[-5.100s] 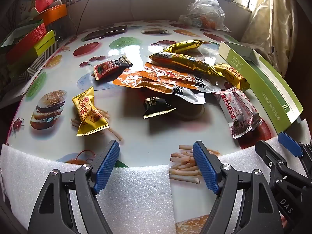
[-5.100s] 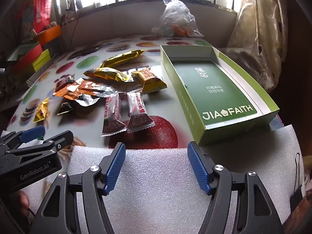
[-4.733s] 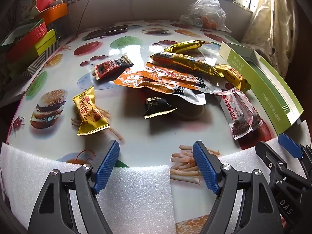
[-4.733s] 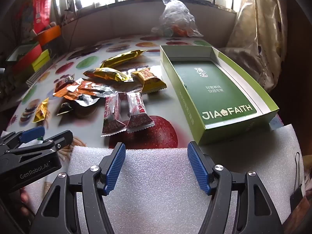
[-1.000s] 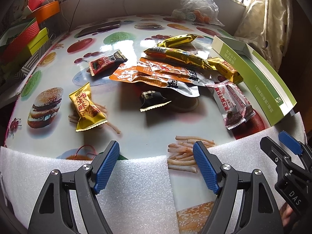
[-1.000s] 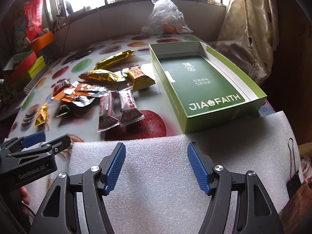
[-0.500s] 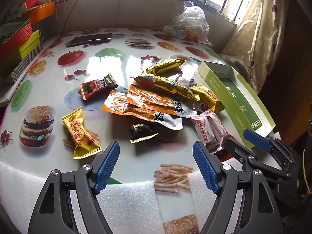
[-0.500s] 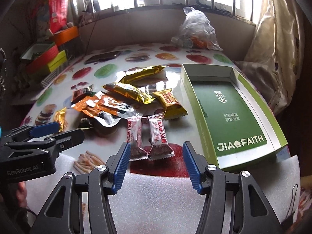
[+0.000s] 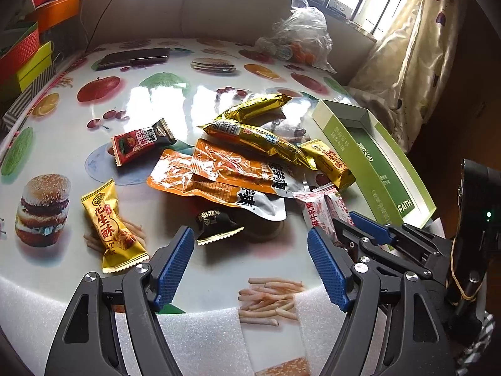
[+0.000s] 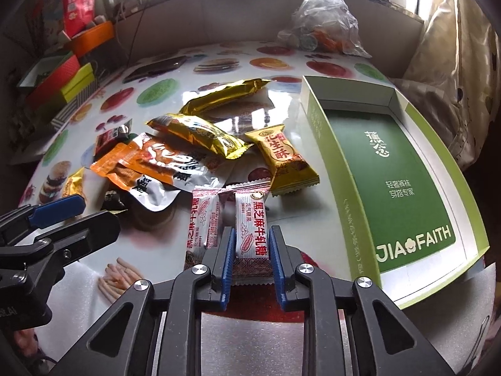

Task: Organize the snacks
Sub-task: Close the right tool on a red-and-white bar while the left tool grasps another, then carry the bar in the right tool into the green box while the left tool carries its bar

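Fruit-print table (image 10: pixel 162 91): my right gripper (image 10: pixel 250 263) has just closed on the nougat packet (image 10: pixel 252 235); green box (image 10: pixel 404 169) at two o'clock. Left gripper (image 9: pixel 250 269) gapes empty.

green box (image 10: pixel 404 194): JIA FAITH | candy wrapper (image 10: pixel 252 232): 黑芝麻牛轧糖 | yellow packet (image 9: pixel 109 228): 花生酥 (red characters)

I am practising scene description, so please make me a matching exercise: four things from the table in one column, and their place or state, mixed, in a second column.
Things:
1. right gripper
2. left gripper
3. green box
4. black mini snack packet

States:
a. open, empty inside
b. just closed, shut on the right nougat bar
c. jaws wide, holding nothing
d. lying just beyond the left gripper's fingertips

Pairs: 1-b, 2-c, 3-a, 4-d
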`<state>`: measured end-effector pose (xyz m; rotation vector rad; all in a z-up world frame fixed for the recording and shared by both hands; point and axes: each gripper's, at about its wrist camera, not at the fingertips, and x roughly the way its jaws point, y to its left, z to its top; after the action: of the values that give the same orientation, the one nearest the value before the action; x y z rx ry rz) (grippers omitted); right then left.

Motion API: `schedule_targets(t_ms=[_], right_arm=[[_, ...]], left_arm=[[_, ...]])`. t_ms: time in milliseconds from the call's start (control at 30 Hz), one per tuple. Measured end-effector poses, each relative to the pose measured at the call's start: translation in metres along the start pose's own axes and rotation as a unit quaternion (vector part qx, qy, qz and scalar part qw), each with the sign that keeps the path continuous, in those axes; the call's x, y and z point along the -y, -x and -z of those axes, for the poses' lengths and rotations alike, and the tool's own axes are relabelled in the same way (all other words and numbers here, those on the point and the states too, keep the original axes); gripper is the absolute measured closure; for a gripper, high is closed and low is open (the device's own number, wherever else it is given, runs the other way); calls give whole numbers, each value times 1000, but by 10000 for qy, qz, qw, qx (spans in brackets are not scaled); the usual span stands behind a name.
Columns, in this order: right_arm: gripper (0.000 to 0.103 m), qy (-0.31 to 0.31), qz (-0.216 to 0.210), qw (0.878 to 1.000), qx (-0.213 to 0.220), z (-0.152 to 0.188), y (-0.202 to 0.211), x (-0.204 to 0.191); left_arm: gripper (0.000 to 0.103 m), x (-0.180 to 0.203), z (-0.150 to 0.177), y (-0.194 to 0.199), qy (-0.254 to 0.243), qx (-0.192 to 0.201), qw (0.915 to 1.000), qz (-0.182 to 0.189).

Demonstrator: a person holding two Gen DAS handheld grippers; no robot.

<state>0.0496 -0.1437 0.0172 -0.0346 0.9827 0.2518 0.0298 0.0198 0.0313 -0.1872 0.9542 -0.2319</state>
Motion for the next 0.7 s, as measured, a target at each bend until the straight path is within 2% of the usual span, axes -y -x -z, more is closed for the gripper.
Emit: schedule_targets(t_ms=[133, 300, 367, 467, 700], right_arm=[[82, -99, -371, 9993, -34, 2, -1, -7], [83, -355, -873, 9955, -82, 4, -2, -8], [83, -369, -828, 9959, -32, 4, 1, -7], [83, -261, -540, 9982, 85, 4, 10, -4], [84, -231, -396, 9988, 150, 7, 20, 4]], left_arm=[[27, -3, -1, 0, 35, -26, 10000, 72], [27, -2, -1, -6, 150, -251, 9993, 232], [27, 1, 0, -8, 120, -295, 9991, 262], [27, 5, -1, -11, 99, -318, 9990, 293], [27, 19, -5, -18, -177, -480, 9980, 372]])
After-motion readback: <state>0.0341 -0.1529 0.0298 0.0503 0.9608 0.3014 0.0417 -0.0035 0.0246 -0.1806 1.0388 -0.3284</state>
